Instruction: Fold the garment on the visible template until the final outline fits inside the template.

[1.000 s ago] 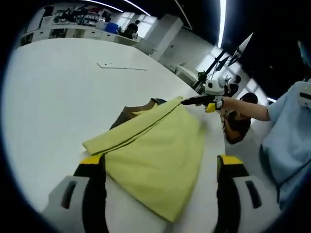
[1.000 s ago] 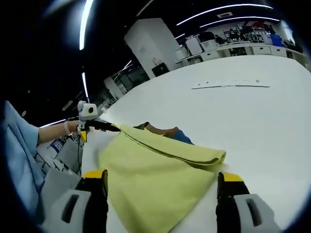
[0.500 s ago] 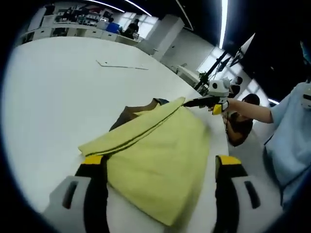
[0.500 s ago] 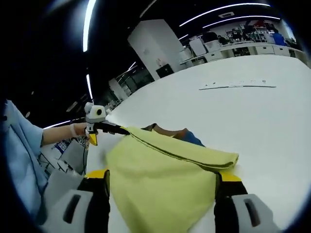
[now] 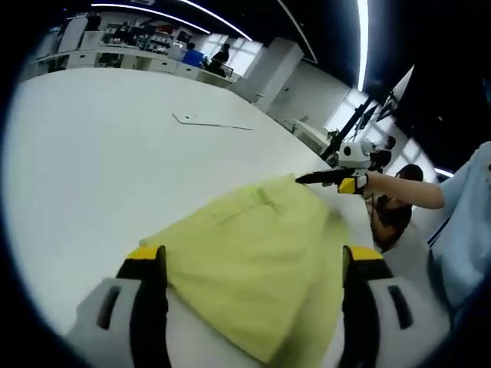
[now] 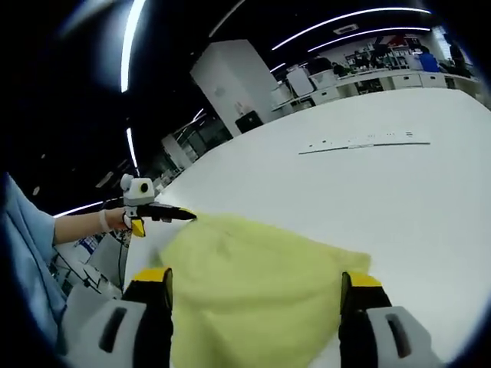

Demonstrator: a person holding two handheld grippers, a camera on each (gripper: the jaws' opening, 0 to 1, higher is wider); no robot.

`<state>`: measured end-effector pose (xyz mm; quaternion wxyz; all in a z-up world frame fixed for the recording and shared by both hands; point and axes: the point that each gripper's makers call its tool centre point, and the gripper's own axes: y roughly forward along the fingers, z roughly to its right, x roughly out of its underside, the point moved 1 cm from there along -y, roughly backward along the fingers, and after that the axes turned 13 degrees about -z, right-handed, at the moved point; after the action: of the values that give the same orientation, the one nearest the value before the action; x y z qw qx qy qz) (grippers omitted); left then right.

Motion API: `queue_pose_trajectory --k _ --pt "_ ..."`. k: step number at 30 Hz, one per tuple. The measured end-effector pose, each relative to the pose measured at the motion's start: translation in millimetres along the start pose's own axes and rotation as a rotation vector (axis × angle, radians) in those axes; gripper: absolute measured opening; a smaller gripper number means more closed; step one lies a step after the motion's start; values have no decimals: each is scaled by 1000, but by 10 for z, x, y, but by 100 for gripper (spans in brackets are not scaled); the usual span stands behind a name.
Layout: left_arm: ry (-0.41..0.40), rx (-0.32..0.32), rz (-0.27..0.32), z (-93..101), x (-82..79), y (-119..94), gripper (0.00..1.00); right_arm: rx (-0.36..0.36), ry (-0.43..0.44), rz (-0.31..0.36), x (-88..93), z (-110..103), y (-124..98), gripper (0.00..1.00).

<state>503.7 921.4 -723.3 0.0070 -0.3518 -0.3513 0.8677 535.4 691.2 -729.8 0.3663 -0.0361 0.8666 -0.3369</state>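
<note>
Left gripper [image 5: 253, 264] straddles yellow garment [image 5: 253, 245] on white table [image 5: 92, 153].

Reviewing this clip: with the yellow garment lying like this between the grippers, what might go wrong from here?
1. The yellow garment sits close to the table edge on the person's side; a tug that way might drag it off.
2. The brown template is not visible now, apparently covered, so judging whether the outline fits is hard.
3. The right gripper and left gripper sit at opposite edges of the cloth; uneven pulls could undo the fold.

I can't make out any template under the yellow garment [image 5: 253, 261], and its near edge blurs between my jaws.
</note>
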Motion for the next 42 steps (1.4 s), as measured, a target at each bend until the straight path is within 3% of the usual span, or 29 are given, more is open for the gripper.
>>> queue_pose_trajectory --k 16,30,42 --pt "44 -60 -3 33 39 -126 98 39 -114 -30 104 -126 -140 100" --pt "56 -69 1 235 243 -235 95 62 -107 -26 291 -205 -352 99" --pt "11 -89 17 292 559 -443 91 80 -72 -10 523 -271 -547 96"
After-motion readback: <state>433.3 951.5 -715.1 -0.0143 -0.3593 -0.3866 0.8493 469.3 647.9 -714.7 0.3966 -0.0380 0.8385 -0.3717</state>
